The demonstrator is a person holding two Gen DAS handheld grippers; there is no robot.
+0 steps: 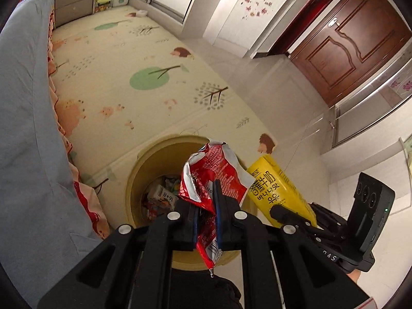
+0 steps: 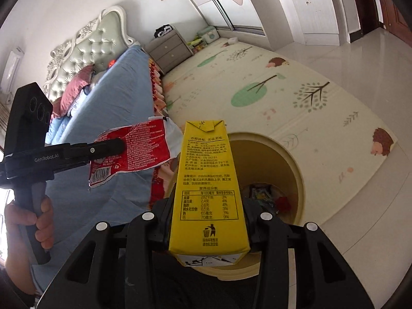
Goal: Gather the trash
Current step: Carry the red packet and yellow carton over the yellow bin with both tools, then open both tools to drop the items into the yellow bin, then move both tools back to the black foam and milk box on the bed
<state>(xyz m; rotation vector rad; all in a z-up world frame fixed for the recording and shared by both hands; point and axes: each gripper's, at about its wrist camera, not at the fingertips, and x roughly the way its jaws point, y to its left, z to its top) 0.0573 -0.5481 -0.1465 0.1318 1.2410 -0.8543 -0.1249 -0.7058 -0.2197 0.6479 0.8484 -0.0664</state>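
My left gripper [image 1: 207, 200] is shut on a crumpled red snack wrapper [image 1: 211, 172] and holds it above the yellow round trash bin [image 1: 134, 177]. The bin has several pieces of litter at its bottom. My right gripper [image 2: 207, 206] is shut on a yellow milk carton [image 2: 206, 180], held upright over the bin's rim [image 2: 296, 164]. The carton also shows in the left wrist view [image 1: 278, 190], just right of the wrapper. The left gripper with the wrapper [image 2: 134, 149] shows at the left of the right wrist view.
The bin stands on a cream play mat [image 1: 123, 72] with tree prints. A bed with a blue sheet [image 1: 23, 128] runs along the left. A grey drawer unit [image 1: 73, 6] and wardrobes stand at the far wall. A brown door [image 1: 352, 38] is at the right.
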